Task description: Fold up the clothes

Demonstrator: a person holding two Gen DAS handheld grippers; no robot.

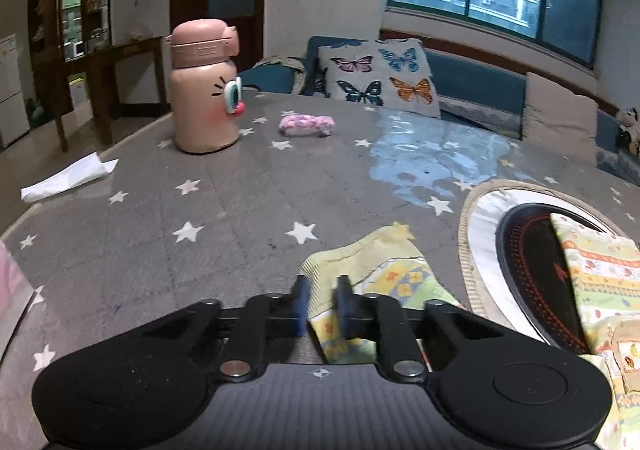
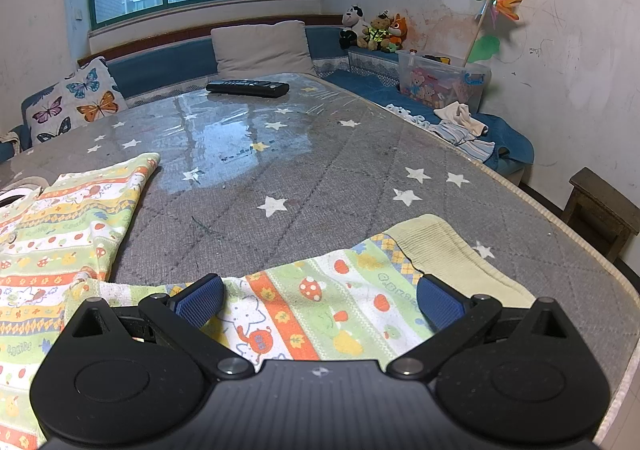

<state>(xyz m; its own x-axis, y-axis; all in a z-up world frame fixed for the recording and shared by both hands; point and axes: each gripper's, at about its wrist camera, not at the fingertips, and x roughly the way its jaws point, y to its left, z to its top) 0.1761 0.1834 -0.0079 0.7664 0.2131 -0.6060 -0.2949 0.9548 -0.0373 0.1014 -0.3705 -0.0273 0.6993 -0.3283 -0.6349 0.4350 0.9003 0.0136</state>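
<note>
**foldnoob:** Mid-fold on a kid's top, need a sanity check. It's a pastel striped cotton garment printed with mushrooms and little animals (image 2: 320, 314), spread on the near part of the grey star-print plastic-covered worktop (image 2: 320, 178). One sleeve runs out to the near right and ends in a pale yellow ribbed cuff (image 2: 444, 250). The body is heaped at the near left, partly over a round black cooktop set into the worktop (image 1: 528, 274).

**tidyhands:** Biggest thing first: get the body flat before you fold anything, since that left heap looks bunched. Your left gripper (image 1: 322, 304) has its blue fingers (image 1: 345, 306) nearly pressed together, pinching a ribbed yellow edge of the cloth. I'd say carry that edge over low and level so it doesn't drag the rest. The right gripper (image 2: 320, 304) sits with fingers spread wide, the sleeve lying between them, nothing gripped. I'd close it nearer the cuff, then bring the sleeve across the body.

**foldnoob:** Any label I should keep facing in?

**tidyhands:** There's small printed lettering repeated on the green stripes, too tiny to read. The tall pink cartoon-face bottle (image 1: 206, 86) at the far left shows no readable writing.
</note>
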